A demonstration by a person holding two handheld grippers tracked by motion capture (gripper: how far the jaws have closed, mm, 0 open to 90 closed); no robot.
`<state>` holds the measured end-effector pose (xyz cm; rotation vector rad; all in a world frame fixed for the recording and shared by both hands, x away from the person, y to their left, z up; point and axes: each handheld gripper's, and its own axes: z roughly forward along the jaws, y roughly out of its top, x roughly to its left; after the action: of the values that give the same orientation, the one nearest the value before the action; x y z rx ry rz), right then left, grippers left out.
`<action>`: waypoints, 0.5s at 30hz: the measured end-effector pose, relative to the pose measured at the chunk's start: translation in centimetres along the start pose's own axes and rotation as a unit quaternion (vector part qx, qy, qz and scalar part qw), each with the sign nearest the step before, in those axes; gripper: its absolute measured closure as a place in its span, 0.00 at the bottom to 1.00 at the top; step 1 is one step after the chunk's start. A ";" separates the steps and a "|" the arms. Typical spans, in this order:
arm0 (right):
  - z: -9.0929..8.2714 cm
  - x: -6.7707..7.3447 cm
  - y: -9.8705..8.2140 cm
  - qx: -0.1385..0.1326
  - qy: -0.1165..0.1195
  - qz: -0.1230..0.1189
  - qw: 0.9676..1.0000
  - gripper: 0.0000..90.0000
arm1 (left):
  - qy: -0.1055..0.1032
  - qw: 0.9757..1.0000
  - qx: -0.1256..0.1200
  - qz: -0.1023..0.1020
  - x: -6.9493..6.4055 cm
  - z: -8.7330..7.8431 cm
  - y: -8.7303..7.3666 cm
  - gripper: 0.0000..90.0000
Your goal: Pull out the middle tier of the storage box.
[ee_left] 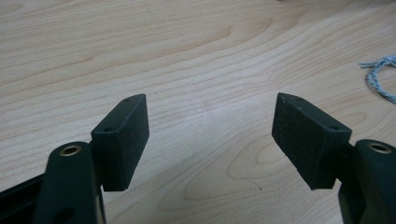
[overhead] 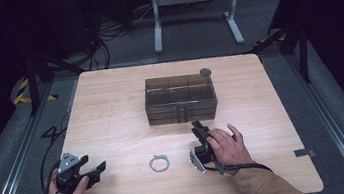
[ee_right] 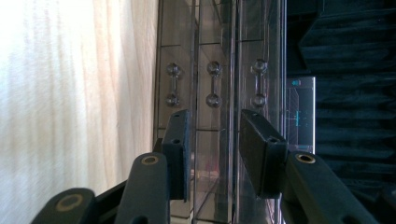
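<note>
A smoky see-through drawer box [overhead: 180, 98] stands mid-table, with three stacked drawers. My right gripper [overhead: 196, 124] is rolled onto its side just in front of the box's front face, near its right half. In the right gripper view the jaws [ee_right: 212, 121] stand partly apart, in line with the middle drawer handle [ee_right: 214, 84], which lies a little beyond the pads; nothing is between them. My left gripper [overhead: 99, 168] rests at the table's front left corner, open and empty [ee_left: 210, 105]. A small grey cord ring [overhead: 159, 163] lies between the two hands.
A round grey disc [overhead: 205, 72] sits at the box's far right top corner. The cord ring [ee_left: 380, 77] shows at the right edge of the left gripper view. Bare wood surrounds the box. Cables and a desk frame [overhead: 193, 8] are on the floor beyond.
</note>
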<state>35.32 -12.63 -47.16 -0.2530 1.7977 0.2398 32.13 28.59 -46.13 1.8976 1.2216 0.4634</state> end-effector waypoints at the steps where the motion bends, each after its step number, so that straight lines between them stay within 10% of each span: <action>1: 0.3 0.0 0.1 0.003 0.000 0.003 1.000 0.72 | 0.000 1.000 0.000 0.001 0.0 0.0 0.0 0.31; 15: 2.1 0.6 0.7 0.025 -0.018 -0.001 1.000 0.73 | -0.005 1.000 0.001 0.004 -0.1 0.3 0.2 0.31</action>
<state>36.87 -11.40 -48.21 -0.2132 1.7660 0.1970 32.40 28.31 -46.09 1.9043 1.2093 0.4578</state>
